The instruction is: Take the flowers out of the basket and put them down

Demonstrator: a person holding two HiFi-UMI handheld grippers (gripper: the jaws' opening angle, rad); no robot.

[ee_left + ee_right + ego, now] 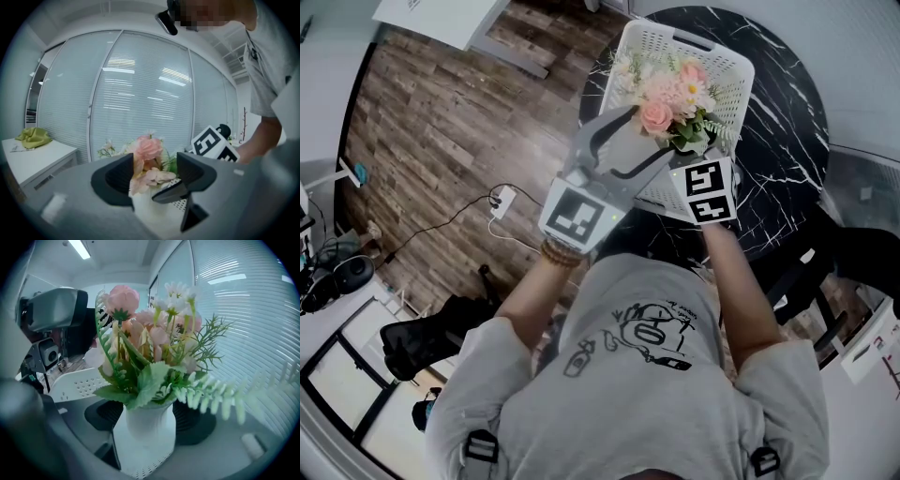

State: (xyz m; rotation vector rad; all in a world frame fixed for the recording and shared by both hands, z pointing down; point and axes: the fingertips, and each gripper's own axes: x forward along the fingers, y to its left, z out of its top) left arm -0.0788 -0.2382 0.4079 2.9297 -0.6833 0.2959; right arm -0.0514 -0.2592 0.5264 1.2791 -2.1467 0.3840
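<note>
The jaws of the right gripper [150,419] are pressed on the neck of a white vase [147,439], which is held upright. Its pink and white flowers [673,98] point up at the top centre of the head view, over the white perforated basket [717,58] on a black marble table [787,122]. The jaws of the left gripper [154,176] are spread near the blooms.

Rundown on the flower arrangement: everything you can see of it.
Artificial-looking bouquet: pink roses, small white daisies, green leaves and a pale fern frond sticking out to one side. It stands upright in a white, matte, narrow-necked vase. The right gripper is clamped on the vase's neck, a pad on each side. The left gripper is open, its jaws either side of the blooms without pressing them. The arrangement is over the white perforated basket; the vase's base is hidden.
</note>
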